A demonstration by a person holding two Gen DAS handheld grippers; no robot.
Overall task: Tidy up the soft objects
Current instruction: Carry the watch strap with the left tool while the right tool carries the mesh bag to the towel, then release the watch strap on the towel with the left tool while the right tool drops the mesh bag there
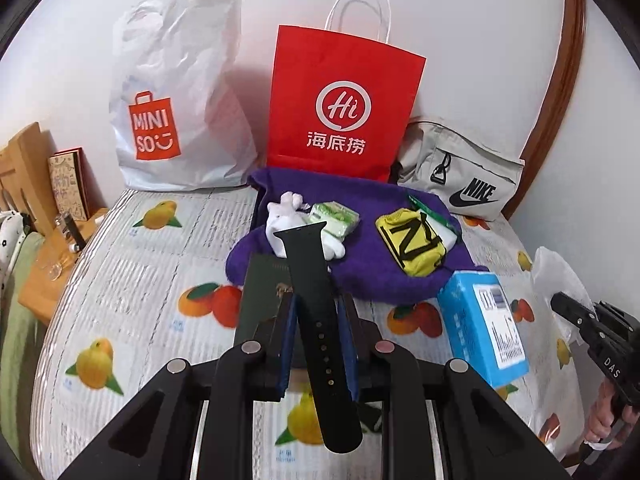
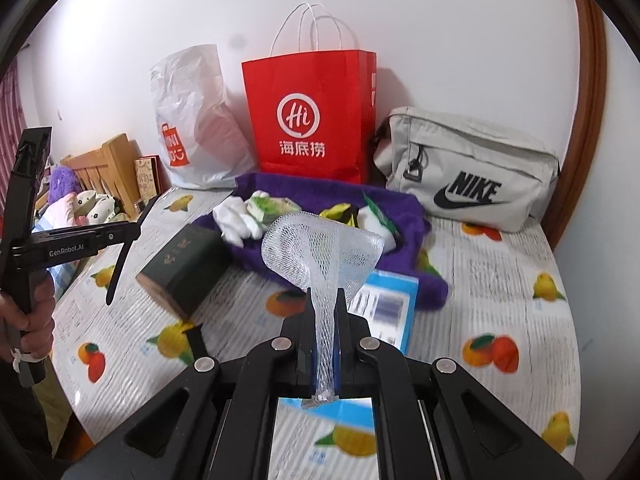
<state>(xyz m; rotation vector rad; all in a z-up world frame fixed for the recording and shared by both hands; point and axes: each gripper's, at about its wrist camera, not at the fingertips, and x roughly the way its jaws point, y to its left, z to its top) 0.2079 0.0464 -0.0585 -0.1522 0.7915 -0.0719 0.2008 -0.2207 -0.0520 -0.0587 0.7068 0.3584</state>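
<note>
My left gripper (image 1: 316,300) is shut on a black rubber watch strap (image 1: 316,304) that sticks out past both ends of the jaws. My right gripper (image 2: 324,300) is shut on a white foam net sleeve (image 2: 322,252), whose top fans out above the fingers. Ahead of both lies a purple fuzzy cloth (image 1: 360,276) (image 2: 404,208) holding white gloves (image 1: 282,220) (image 2: 234,216), a green packet (image 1: 334,216) (image 2: 270,206) and a yellow-black pouch (image 1: 416,244). The right gripper also shows at the left wrist view's right edge, still holding the white net.
A red paper bag (image 1: 344,108) (image 2: 312,116), a white plastic Miniso bag (image 1: 176,96) and a grey Nike bag (image 2: 468,172) stand against the wall. A dark green box (image 2: 184,268) and a blue box (image 1: 484,320) lie on the fruit-print sheet (image 1: 132,280). Wooden headboard at left.
</note>
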